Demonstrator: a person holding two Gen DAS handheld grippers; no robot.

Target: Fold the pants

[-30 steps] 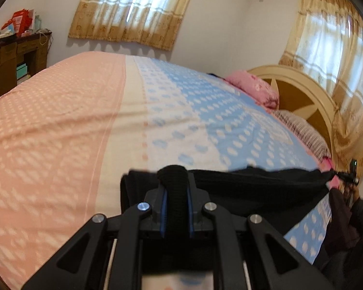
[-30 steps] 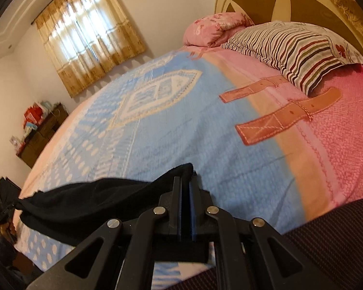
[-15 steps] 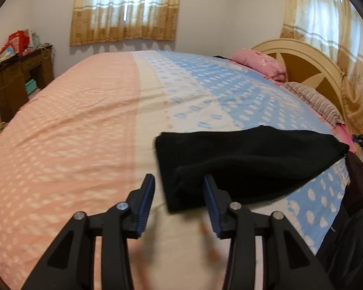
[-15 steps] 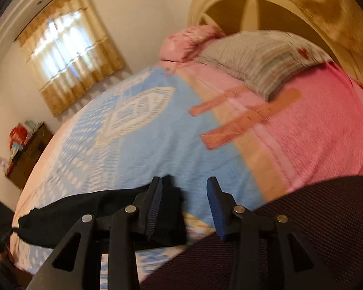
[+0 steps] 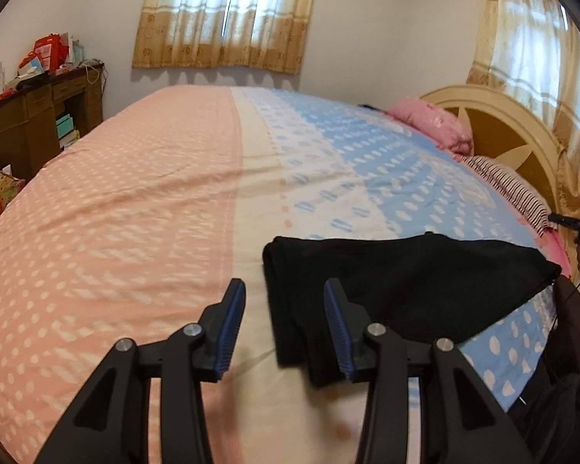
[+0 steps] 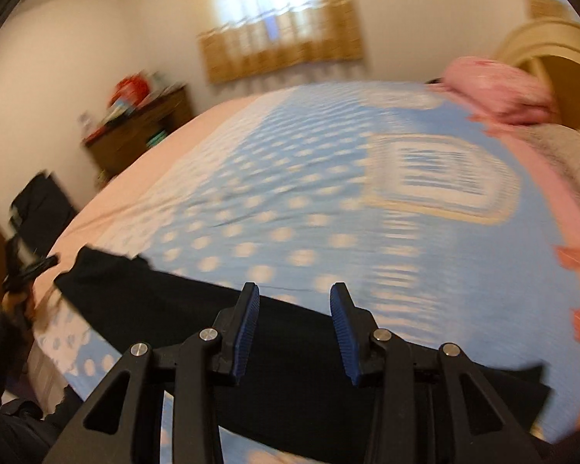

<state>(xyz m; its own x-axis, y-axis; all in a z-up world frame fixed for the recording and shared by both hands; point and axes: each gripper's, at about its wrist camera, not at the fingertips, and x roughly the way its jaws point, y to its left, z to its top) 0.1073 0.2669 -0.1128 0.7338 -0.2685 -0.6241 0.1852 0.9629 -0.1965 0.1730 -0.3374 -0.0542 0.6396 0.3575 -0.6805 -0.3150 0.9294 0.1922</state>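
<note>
Bedspread carries black pants; both grippers tilt downward, jaws parted, empty.

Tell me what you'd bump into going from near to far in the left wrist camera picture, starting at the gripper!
left gripper → black pants → bedspread → curtained window

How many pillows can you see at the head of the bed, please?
2. A pink pillow lies farther back against the headboard, and a striped pillow lies nearer, beside it along the same end. Others could be hidden beyond the frame edge.
</note>
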